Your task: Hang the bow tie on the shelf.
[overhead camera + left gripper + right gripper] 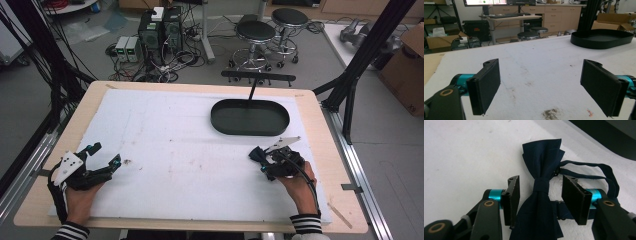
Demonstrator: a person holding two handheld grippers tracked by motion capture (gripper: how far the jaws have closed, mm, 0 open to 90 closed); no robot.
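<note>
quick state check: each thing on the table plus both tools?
Bow tie: flat on the white mat, between the right tool's jaws, pads not yet pressing on it.
Strap: looped beside the bow tie, lying loose.
Tray: upright at the far side, nothing in it.
Left tool: jaws wide open, nothing between them.
Right tool: part open, astride the knot.

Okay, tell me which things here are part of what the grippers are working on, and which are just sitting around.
In the job:
- dark blue bow tie, lying between the open jaws of the right gripper, with gaps either side
- its strap

Just lying about:
- black oval tray, empty
- left gripper, open over the bare white mat
- stools and computer towers on the floor
</note>
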